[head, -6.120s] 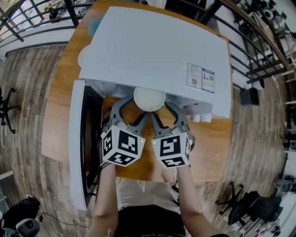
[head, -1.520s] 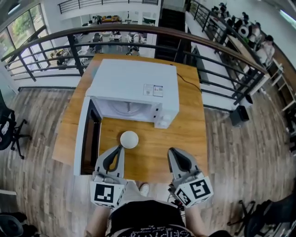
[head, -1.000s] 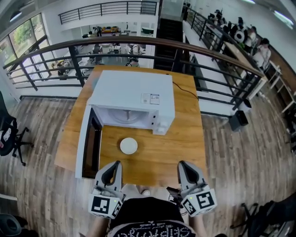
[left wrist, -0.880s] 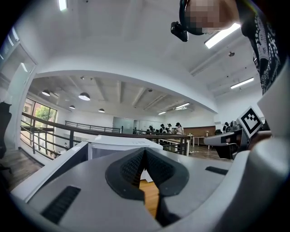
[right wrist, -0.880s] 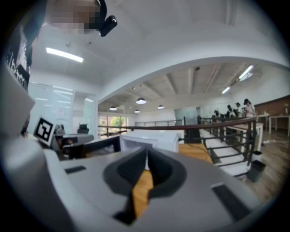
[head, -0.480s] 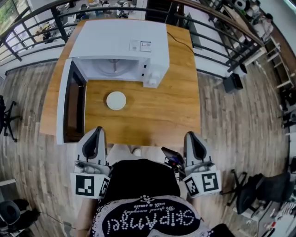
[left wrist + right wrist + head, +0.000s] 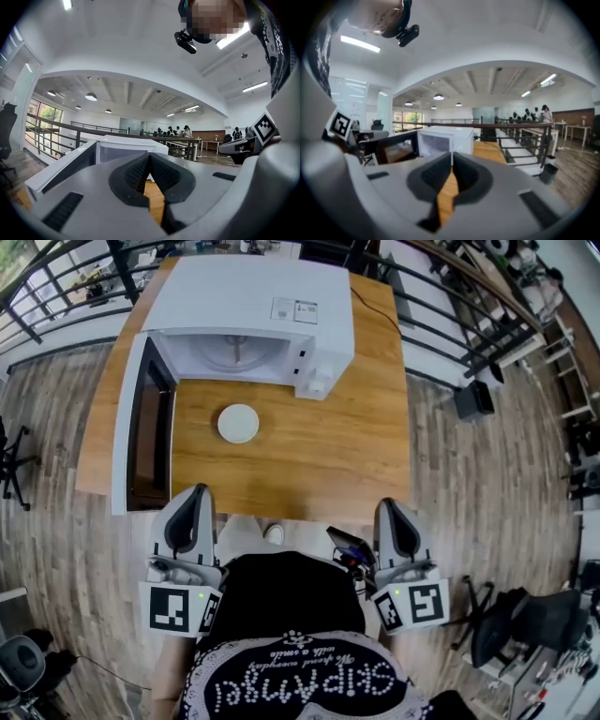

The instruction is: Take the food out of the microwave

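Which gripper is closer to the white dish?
The left gripper: the white dish lies ahead of it, near the open microwave door; the right gripper is farther off.

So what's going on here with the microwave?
A person stands at the wooden table holding the left gripper and right gripper, both shut and empty, near its front edge. The microwave stands with its door open, and a round white dish sits on the table in front of it, apart from both grippers.

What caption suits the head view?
Open microwave, white dish on table before it; left gripper and right gripper shut, empty.
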`<state>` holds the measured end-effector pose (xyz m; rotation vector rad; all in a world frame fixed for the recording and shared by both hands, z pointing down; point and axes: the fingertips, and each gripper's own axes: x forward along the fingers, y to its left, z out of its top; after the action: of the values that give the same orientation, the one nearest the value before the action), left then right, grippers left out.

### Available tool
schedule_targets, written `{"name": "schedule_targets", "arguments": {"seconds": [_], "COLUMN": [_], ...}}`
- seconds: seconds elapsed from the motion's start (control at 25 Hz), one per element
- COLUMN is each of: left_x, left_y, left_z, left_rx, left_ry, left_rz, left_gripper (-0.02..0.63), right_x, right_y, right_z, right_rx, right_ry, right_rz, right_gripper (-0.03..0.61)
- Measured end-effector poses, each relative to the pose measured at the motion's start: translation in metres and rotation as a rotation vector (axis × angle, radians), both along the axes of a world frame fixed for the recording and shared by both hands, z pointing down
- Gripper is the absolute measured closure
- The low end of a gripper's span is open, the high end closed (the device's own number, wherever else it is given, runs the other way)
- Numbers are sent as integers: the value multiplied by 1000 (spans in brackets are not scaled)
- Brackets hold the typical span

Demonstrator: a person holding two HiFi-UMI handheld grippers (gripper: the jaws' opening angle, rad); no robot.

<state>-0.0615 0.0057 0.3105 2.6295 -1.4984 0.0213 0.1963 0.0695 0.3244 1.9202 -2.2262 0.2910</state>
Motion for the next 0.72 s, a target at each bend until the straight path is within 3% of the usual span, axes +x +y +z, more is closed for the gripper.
{"name": "schedule_targets", "arguments": {"seconds": [0.72], "left_x": [-3], "left_y": [11], "left_z": [0], "left_rx": [2], "left_ry": [0], "left_rz": [-9], "left_gripper": [581], "right_x": [-6], "right_y": [5], "right_z": [-1], "right_rx": [-6], "right_ry": [27], "right_rz": [-25], "right_gripper": [543]}}
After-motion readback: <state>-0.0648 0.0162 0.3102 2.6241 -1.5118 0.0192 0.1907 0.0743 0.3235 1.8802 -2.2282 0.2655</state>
